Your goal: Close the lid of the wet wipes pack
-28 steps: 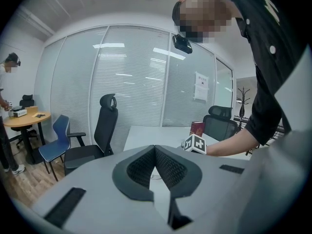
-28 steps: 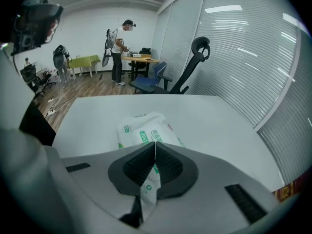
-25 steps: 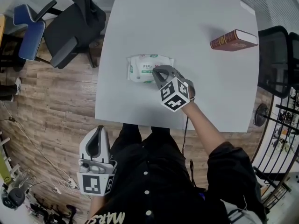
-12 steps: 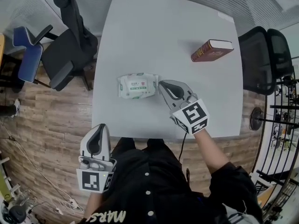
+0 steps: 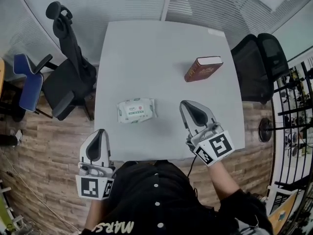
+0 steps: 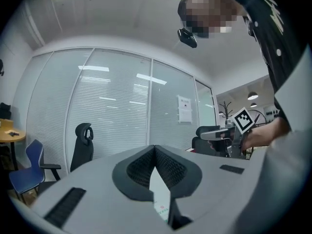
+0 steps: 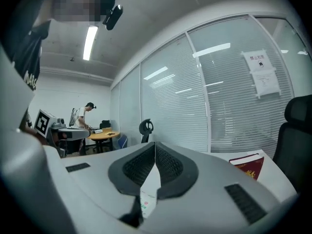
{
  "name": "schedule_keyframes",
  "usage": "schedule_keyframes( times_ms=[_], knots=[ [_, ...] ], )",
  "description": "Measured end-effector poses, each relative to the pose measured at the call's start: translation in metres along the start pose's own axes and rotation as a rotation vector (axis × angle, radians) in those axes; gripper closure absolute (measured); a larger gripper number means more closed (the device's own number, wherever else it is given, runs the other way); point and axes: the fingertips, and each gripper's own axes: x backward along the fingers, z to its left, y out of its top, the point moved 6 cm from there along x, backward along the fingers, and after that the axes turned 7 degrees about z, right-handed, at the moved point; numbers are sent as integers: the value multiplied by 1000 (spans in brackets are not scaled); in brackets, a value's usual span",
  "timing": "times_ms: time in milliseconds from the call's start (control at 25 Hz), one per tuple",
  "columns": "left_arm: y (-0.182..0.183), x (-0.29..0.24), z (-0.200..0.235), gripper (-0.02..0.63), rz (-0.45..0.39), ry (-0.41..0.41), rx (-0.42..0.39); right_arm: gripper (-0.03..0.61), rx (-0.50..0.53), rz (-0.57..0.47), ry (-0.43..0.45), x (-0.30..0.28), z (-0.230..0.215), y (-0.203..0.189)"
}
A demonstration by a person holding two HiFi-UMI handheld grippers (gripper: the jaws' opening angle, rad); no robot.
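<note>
Moved: your right claw (image 5: 185, 105), closed and empty, came off the wipes pack (image 5: 136, 110).
Pack: on desk (image 5: 161, 53), left of it.
Left claw (image 5: 100, 131): closed, empty.

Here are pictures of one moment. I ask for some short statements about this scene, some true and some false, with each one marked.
1. The wet wipes pack lies on the table. True.
2. The right gripper grips the pack. False: its jaws are shut on nothing, and it is apart from the pack.
3. A red book lies on the table. True.
4. The left gripper has its jaws wide apart. False: they are together, with nothing held.
</note>
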Motion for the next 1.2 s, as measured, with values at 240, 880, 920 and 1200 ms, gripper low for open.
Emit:
schedule_keyframes(
  times_ms=[240,880,920,1200],
  knots=[
    [21,-7,8,601,-75,-3,-24,551,-32,-138,-116,38,-11,24],
    [38,0,26,601,-120,34,-49,551,-62,-273,-331,100,-36,29],
    [39,1,27,601,-122,37,-51,551,-61,-274,-332,99,-37,29],
    [41,4,26,601,-126,46,-53,551,-44,-251,-319,94,-34,28]
  ],
)
